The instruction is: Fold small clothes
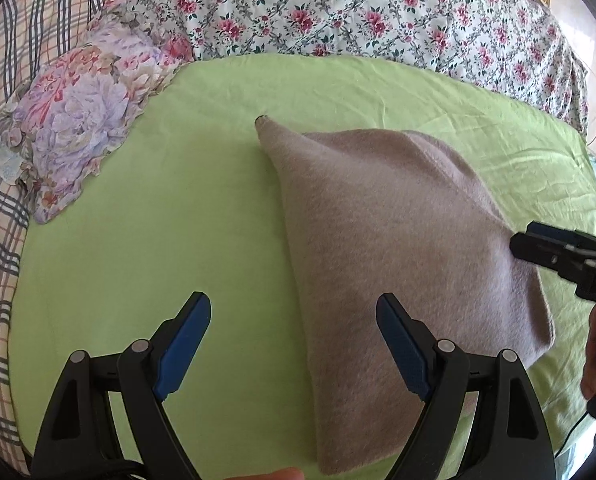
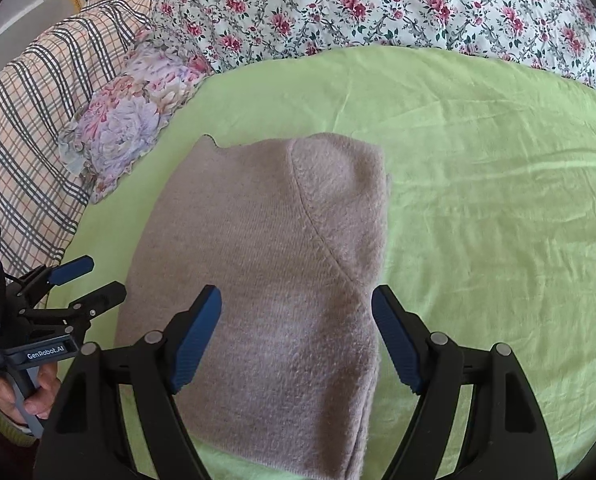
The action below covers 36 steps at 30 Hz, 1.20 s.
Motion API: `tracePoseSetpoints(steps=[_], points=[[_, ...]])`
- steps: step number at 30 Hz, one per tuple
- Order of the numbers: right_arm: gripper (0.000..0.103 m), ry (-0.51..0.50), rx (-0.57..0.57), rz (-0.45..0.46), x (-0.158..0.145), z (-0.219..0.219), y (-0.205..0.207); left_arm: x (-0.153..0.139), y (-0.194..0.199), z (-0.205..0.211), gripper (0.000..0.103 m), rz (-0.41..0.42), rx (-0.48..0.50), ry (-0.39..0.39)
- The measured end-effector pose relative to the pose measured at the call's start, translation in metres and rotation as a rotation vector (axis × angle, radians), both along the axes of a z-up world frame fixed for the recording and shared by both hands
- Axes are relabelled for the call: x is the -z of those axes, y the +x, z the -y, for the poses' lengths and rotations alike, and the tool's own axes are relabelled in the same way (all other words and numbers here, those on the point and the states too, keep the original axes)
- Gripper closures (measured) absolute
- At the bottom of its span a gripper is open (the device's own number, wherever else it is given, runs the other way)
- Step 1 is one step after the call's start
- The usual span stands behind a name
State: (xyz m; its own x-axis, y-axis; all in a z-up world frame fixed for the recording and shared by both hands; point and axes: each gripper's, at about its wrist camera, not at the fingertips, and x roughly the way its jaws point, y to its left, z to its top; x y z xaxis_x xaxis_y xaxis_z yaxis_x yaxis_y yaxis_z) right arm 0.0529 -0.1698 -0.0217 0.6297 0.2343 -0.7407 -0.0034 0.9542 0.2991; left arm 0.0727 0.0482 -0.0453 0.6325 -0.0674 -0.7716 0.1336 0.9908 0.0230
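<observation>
fleece garment (image 2: 266, 280): we count one, a pale mauve-grey knitted piece, folded over on itself, lying flat on the green sheet (image 2: 478, 200).
grippers: we hold two, black with blue pads.
left gripper (image 1: 294, 336): jaws spread wide, nothing between the pads; it hangs over bare sheet just left of the garment's edge.
right gripper (image 2: 297, 336): jaws spread wide above the garment's near half, pads not pressing it.
bedding around us: one rose-print quilt (image 2: 378, 8), one checked blanket (image 2: 38, 120), one pastel floral pillow (image 2: 138, 112).
</observation>
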Motion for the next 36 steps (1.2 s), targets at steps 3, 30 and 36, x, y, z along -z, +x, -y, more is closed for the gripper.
tracePoseSetpoints(steps=[3,30,36], points=[[0.025,0.006,-0.001,0.003,0.000,-0.002,-0.003,-0.002,0.000,0.002,0.018,0.004,0.002,-0.009],[0.025,-0.034,-0.040,0.041,-0.001,-0.026,-0.046,0.000,-0.043,0.012,0.018,0.025,0.060,0.001],[0.025,-0.038,-0.045,0.047,-0.003,-0.024,-0.047,-0.002,-0.045,0.012,0.018,0.034,0.074,0.003]])
